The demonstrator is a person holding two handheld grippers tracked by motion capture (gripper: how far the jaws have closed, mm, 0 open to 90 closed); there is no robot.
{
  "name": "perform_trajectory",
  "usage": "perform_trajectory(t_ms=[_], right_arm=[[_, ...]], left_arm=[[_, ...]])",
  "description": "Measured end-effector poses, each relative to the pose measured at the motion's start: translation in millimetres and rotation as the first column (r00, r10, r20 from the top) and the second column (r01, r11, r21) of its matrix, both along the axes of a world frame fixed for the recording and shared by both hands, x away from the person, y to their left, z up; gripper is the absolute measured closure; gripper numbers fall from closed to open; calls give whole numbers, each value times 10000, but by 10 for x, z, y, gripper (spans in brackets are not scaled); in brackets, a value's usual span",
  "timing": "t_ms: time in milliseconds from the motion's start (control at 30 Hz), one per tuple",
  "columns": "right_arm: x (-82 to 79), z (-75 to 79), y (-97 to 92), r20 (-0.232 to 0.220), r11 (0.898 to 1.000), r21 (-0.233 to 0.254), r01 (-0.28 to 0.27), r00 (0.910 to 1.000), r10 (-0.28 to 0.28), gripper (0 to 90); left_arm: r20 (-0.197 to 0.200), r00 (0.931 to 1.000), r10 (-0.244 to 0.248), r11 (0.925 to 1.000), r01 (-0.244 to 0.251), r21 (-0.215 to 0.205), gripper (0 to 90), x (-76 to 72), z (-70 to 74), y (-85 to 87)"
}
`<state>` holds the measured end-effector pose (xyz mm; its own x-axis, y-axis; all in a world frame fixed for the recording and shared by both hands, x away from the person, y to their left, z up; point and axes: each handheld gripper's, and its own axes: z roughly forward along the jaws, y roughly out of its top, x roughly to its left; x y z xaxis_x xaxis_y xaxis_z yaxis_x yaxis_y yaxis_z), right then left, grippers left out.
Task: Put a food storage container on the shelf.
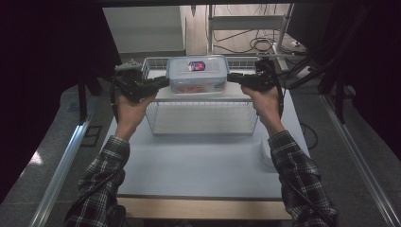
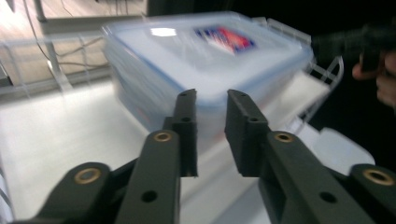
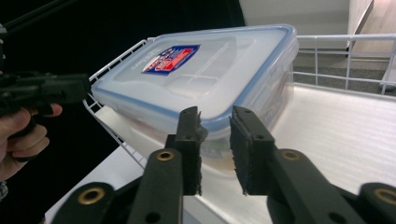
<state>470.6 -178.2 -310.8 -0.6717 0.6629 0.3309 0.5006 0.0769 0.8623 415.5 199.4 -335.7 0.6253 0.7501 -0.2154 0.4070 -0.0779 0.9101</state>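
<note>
Sitting on top of the wire basket (image 1: 203,118) at the table's (image 1: 198,165) far edge: clear lidded container (image 1: 197,74); pinching its left end, left gripper (image 1: 163,82), jaws narrow. Pinching its right end, right gripper (image 1: 232,77), jaws likewise narrow.

A white table (image 1: 198,165) carries a wire basket (image 1: 203,118) and a lid (image 1: 267,152).

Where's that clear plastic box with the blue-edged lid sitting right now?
In the high view the plastic box sits on the upper shelf of the white wire rack, at the table's far middle, between the two tongs.
</note>
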Motion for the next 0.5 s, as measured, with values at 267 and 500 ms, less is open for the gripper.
perform_trajectory(t_ms=[267, 500], right_arm=[[-47, -67, -5, 8, 9998, -116, -169, 9999, 170, 782], [-69, -102, -43, -19, 9997, 0, -243, 9997, 243, 776]], left_arm=[[-464, 9989, 115, 9993, -98, 364, 788, 131, -136, -75], [-564, 9984, -69, 10000, 73, 65, 772, 155, -154, -58]])
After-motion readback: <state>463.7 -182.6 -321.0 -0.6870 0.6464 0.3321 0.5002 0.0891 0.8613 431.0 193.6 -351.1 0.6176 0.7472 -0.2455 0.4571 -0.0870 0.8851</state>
